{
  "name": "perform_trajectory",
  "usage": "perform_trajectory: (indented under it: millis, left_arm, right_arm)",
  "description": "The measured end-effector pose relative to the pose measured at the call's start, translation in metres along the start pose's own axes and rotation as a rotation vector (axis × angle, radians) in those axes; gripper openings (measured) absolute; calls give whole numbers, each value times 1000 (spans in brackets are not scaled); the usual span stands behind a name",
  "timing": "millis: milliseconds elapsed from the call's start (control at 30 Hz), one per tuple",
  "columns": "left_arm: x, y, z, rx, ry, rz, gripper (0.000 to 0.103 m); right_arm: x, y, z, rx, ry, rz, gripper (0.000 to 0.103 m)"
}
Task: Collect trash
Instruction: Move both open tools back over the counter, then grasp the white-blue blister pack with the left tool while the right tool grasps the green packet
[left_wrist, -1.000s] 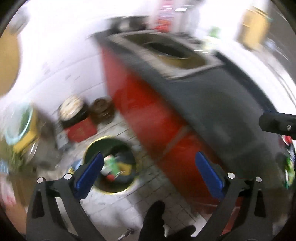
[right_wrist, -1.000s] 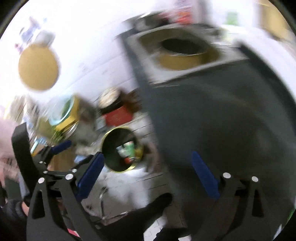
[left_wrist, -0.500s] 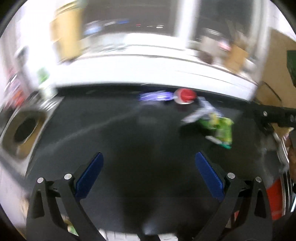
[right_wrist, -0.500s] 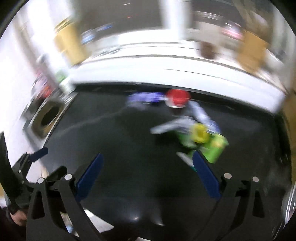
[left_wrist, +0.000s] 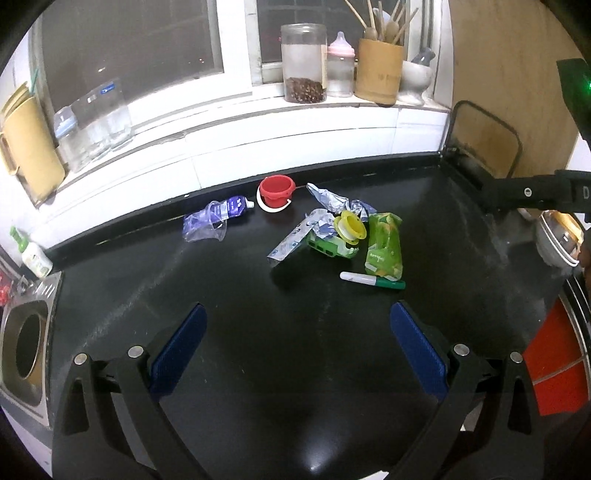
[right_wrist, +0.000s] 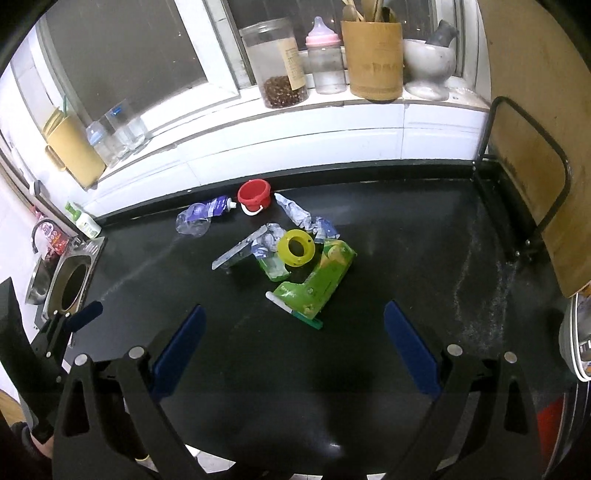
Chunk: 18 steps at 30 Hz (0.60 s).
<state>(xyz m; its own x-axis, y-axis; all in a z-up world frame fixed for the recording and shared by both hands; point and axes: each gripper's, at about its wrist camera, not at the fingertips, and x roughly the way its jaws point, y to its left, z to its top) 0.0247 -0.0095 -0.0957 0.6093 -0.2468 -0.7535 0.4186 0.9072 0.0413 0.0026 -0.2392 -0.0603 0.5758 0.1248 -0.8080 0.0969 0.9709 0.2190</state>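
Kitchen at night: black bench (left_wrist: 258, 369) under a dark window, white tiled sill behind.

Left tongs (left_wrist: 297, 347): spread wide, holding nothing, hovering over bare bench at the near edge. Blue pads (left_wrist: 179, 349) face each other with dark surface between.

Right tongs (right_wrist: 291, 345): also spread wide and holding nothing, over the same near stretch of bench. Left tongs show at the left border of the right wrist view.

Trash lies in a loose cluster mid-bench, ahead of both tongs and apart from them:
- green-and-white marker (left_wrist: 371, 280), nearest, lying flat just beside the green pouch
- green pouch (left_wrist: 384, 245), flat
- yellow spool (right_wrist: 296, 247), on top of the crumpled wrappers, touching the pouch
- crumpled silver-blue wrappers (left_wrist: 328, 199), behind and under the spool
- flat foil strip (left_wrist: 291, 242), left of the pile
- red toy bucket (left_wrist: 276, 192), upright, white handle down, near the back wall
- crushed clear cup (left_wrist: 205, 227) and a purple tube (left_wrist: 236, 206), left of the bucket, touching each other

Sill: glass jar (right_wrist: 275, 64) with dark contents, baby bottle (right_wrist: 325, 59), bamboo utensil holder (right_wrist: 373, 59), stone mortar (right_wrist: 430, 66). Clear bottles (left_wrist: 92, 125) farther left. Steel sink (left_wrist: 24, 343) at the bench's left end. Wooden board (right_wrist: 532, 122) leaning in a black wire rack at right.
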Motion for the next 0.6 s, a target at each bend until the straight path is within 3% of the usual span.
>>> perform_trajectory:
  millis: [267, 600]
  left_arm:
    - [48, 10, 14, 23, 27, -28, 96]
    - [147, 19, 34, 67, 82, -46, 96]
  right_arm:
    - [38, -15, 4, 46, 49, -15, 93]
    - [147, -34, 13, 84, 183, -82, 93]
